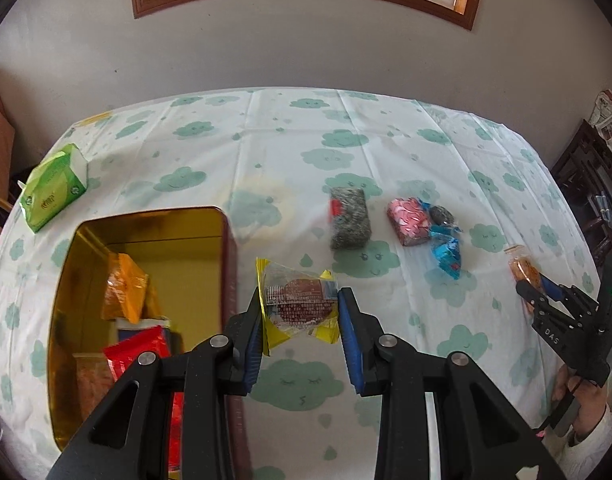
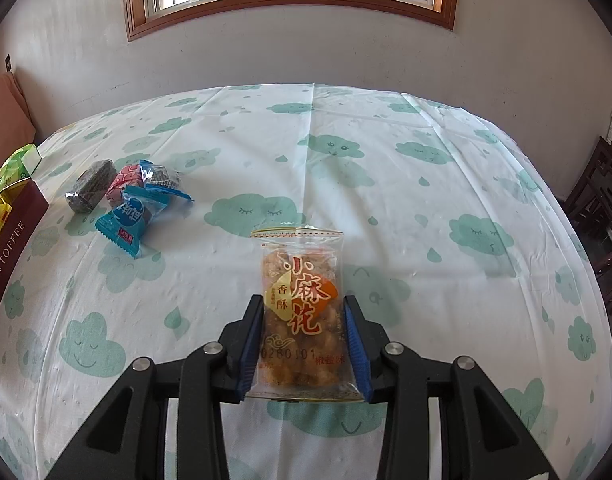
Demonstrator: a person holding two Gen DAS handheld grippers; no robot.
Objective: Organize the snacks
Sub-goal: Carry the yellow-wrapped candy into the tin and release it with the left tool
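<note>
Beside the tin (image 1: 146, 216), left gripper (image 1: 300, 312) pinches a crinkly yellow cake pack (image 1: 296, 300); right gripper (image 2: 304, 340) clamps a clear twist pack (image 2: 300, 304) above the cloth (image 2: 385, 184). Slick film could slip, I reckon, or a hard squeeze crush the brittle twists.

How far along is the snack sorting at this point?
Partway. Several packets already lie in the tin. The left gripper holds a yellow-edged packet beside it; the right gripper holds a fried-twist packet. Four loose snacks remain on the table.
</note>
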